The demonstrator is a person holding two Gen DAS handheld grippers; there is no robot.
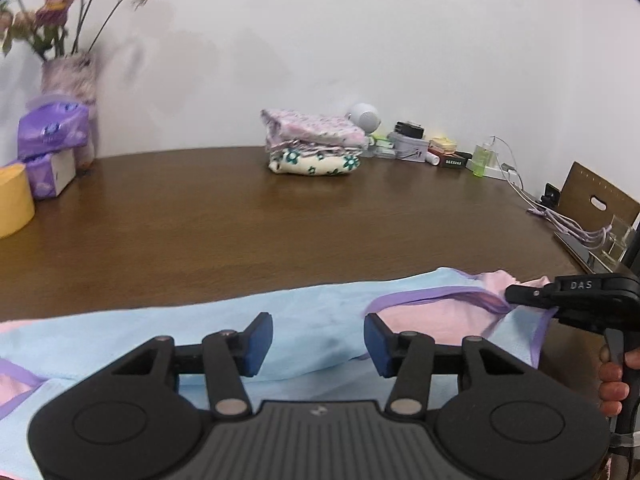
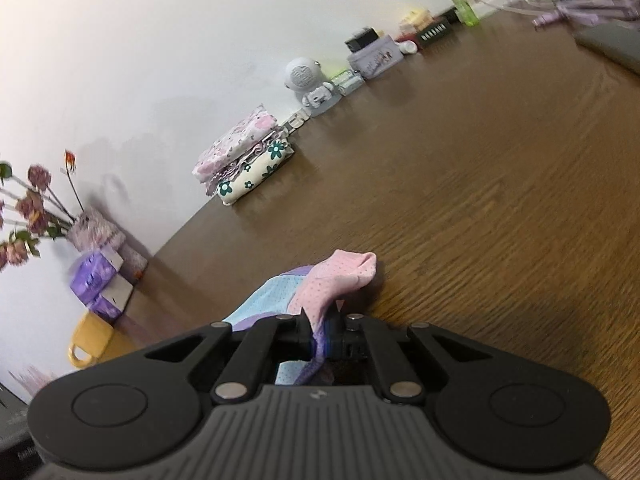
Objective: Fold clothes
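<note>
I read this as a home: a wooden worktop (image 1: 280, 216) against a white wall, dried flowers (image 1: 60, 8) upper left, tissue packs (image 1: 52, 128), folded laundry (image 1: 314, 144) at centre.

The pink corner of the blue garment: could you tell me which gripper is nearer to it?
Right. The right gripper is shut on the pink corner; the left gripper hovers open over the garment's blue middle, beside it.
</note>
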